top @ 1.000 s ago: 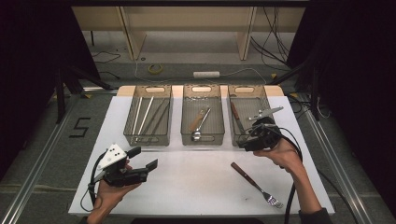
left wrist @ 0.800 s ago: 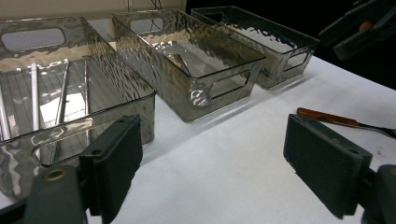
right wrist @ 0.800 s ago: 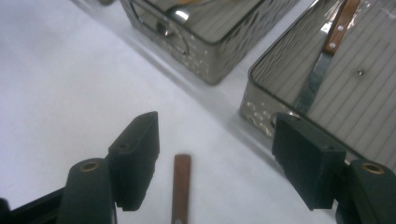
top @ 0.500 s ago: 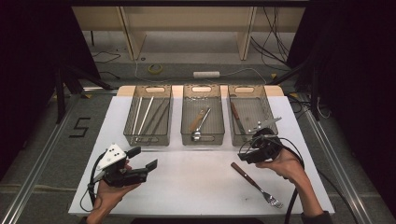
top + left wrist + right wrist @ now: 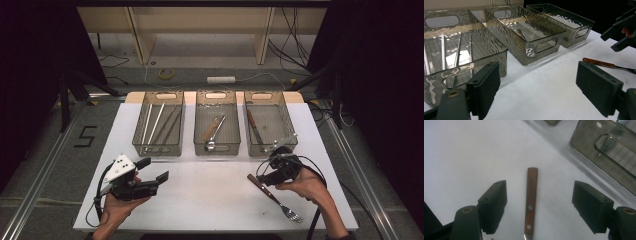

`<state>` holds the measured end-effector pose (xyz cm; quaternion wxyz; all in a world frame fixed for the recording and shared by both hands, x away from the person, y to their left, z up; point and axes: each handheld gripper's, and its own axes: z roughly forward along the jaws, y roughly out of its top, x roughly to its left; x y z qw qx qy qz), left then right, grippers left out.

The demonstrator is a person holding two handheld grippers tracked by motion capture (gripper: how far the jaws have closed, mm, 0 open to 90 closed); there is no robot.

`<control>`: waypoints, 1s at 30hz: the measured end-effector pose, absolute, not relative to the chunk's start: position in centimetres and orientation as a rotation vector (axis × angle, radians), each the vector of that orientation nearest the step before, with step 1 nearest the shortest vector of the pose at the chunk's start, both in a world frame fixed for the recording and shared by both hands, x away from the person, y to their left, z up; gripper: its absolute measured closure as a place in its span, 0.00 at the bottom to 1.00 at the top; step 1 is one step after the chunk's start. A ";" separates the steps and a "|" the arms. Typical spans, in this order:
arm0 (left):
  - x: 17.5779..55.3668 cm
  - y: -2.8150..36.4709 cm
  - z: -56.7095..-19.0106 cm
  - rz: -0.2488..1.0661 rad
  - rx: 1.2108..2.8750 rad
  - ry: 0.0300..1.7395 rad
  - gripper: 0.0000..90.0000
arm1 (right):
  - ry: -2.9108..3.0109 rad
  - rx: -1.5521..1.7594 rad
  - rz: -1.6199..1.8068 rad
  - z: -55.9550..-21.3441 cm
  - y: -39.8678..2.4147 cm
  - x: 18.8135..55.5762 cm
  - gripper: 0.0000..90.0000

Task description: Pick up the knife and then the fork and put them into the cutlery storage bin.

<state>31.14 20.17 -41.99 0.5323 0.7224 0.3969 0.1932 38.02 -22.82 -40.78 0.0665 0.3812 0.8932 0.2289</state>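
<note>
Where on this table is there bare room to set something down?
Free: the white table in front of the three bins, between the left gripper and the fork. Crowded: the bins' row at the back and the right gripper over the fork.

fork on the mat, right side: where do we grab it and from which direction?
Probably the wooden handle of the fork, from above. It lies flat on the white mat, clear of the bins, so both long sides are free. The right gripper already hangs over it, open, its jaws having just been opening, one either side of the handle. Close across its width.
</note>
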 end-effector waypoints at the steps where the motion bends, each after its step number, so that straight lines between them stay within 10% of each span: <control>1: 31.1 20.2 -42.0 0.461 1.722 0.947 0.21 | 2.694 1.150 0.684 -40.9 -22.8 38.0 0.32; 30: 31.0 20.3 -42.0 0.465 1.729 0.945 0.21 | 2.795 1.136 0.472 -43.0 -22.4 36.9 0.42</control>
